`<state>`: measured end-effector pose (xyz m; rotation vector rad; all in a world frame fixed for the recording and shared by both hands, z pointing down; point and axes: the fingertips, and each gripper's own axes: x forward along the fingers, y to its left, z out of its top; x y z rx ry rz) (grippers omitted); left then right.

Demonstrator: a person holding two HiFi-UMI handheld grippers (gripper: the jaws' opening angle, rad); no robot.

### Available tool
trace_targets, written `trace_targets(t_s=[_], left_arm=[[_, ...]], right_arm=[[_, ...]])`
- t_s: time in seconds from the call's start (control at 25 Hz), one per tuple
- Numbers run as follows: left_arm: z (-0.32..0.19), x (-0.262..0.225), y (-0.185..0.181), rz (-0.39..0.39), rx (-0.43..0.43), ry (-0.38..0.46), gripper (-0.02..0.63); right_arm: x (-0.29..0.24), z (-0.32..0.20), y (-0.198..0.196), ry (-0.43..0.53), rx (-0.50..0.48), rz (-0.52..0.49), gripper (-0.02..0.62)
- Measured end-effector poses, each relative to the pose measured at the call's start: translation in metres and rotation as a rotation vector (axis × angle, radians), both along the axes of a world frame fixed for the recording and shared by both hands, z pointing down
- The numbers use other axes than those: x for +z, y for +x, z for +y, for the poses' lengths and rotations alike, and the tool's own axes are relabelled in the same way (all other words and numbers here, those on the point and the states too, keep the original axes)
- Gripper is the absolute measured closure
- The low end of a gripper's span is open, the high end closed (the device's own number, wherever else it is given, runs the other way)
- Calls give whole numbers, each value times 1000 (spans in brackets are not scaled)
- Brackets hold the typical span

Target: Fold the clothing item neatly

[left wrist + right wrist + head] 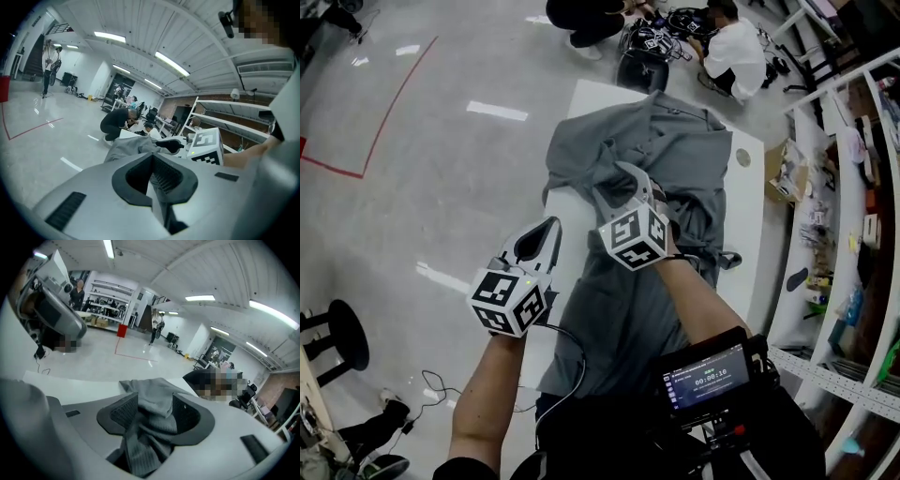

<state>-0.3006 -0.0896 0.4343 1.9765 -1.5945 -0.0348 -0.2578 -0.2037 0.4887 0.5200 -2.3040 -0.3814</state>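
Here, in the head view, the grey garment (661, 155) lies crumpled on the white surface (591, 98), running from the middle of the frame toward 12 o'clock, with its near end draped over the surface's 6 o'clock edge. The right claw (619, 183) sits over the garment's middle folds. The left claw (548, 230) is at the garment's 9 o'clock edge; whether it touches the cloth cannot be told. Two people (731, 52) crouch on the floor (441, 141) past the 12 o'clock end. In the left gripper view, the left claw (152, 158) is pressed together with nothing in it, the garment (129, 145) lies ahead at 11 o'clock, and the right claw's marker cube (207, 145) is at 2 o'clock. In the right gripper view, the right claw (154, 401) stands spread, and a bunched fold of the garment (143, 446) lies loosely between its ribbed pads (123, 414).
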Motion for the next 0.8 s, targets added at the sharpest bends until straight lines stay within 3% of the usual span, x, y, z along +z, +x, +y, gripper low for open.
trace_targets(t_s=[0.12, 0.4, 0.56, 0.64, 0.8], left_arm=[[1, 3, -7, 17, -30, -4, 617], [2, 60, -66, 28, -149, -49, 617], [19, 86, -87, 65, -203, -100, 617], [28, 88, -93, 48, -215, -109, 617], [34, 117, -99, 19, -206, -152, 617]], right_arm=[[-22, 8, -10, 19, -42, -90, 385], [-32, -15, 59, -148, 183, -209, 385], [-59, 5, 81, -394, 324, -448, 387], [-71, 19, 73, -443, 318, -518, 387], [-83, 38, 59, -463, 267, -535, 388]])
